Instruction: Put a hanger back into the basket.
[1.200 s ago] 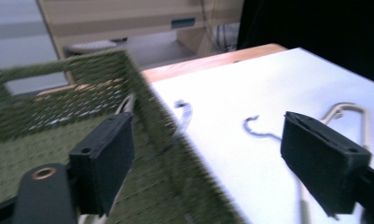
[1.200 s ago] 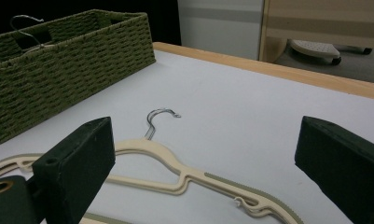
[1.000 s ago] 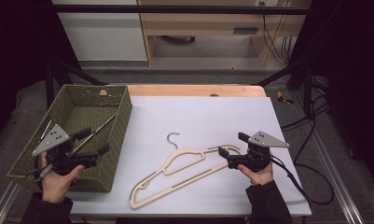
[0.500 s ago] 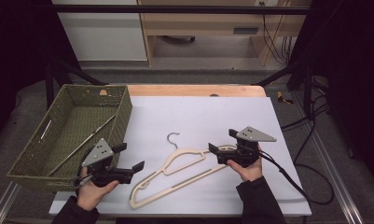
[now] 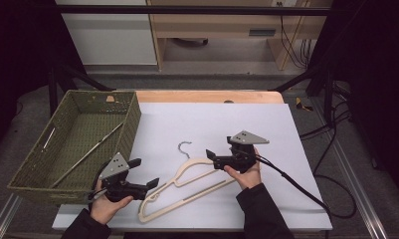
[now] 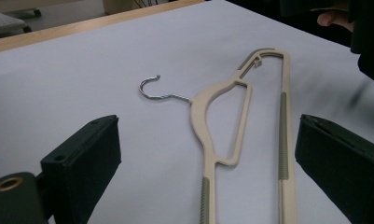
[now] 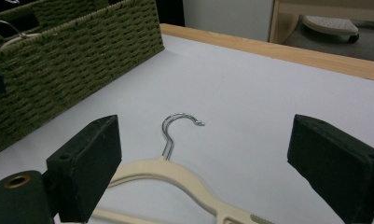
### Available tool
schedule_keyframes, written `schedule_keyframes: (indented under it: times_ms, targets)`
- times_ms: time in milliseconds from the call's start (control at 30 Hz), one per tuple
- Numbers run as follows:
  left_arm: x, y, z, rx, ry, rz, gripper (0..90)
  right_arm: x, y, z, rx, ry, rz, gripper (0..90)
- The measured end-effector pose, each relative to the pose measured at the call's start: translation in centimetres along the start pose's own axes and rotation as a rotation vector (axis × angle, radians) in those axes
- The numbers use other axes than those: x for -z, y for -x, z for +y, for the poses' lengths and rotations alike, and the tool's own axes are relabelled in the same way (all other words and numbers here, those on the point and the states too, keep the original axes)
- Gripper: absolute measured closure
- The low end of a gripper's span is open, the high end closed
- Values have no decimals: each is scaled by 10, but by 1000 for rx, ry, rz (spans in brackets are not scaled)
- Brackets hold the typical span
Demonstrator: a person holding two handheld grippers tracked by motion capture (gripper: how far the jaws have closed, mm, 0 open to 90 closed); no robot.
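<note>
**Two hand-held grippers close in on a hanger**

High view: the cream hanger (image 5: pixel 187 191) lies flat on the white worktop (image 5: pixel 266 124), beside the basket (image 5: pixel 72 144). The left hand-held gripper (image 5: pixel 146 173) and right hand-held gripper (image 5: pixel 213 158) flank it.

Left gripper view: jaws wide apart, empty, hanger ahead.

Right gripper view: jaws have just been closing slightly, remain wide, nothing gripped, the hook (image 7: pixel 175 128) between them.

White table top (image 5: pixel 227 119) with a wooden far edge (image 5: pixel 207 96). Beyond it, grey floor (image 5: pixel 222 79), a white cabinet (image 5: pixel 110 37), a light wood desk (image 5: pixel 237 25). Dark on both sides, cables (image 5: pixel 331 129) trailing right.
</note>
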State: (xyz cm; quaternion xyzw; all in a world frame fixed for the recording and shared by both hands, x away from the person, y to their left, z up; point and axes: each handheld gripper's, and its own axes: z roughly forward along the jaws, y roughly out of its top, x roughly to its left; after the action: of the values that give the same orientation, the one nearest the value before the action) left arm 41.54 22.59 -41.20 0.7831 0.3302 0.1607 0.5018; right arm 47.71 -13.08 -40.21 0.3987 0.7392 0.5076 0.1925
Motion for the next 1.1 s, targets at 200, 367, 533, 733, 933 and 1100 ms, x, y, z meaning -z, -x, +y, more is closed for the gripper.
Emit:
schedule_keyframes:
  times_ms: [200, 367, 533, 733, 933, 1100]
  targets:
    - [-2, 2, -1, 0, -12, 5, 67, -21, -10, 1, 3, -46, 5, 176]
    - [-6, 4, -4, -7, -27, -3, 66, -44, -15, -1, -13, -94, 8, 254]
    - [-7, 5, -5, -7, -32, -9, 63, -67, -22, -5, -3, -145, 11, 318]
    - [-9, 5, -5, -8, -35, -15, 59, -89, -29, -10, 4, -201, 9, 381]
    - [-11, 6, -5, -14, -45, -19, 56, -108, -31, -15, -1, -258, 14, 477]
    - [-12, 6, -5, -15, -43, -20, 56, -121, -32, -22, -10, -291, 18, 569]
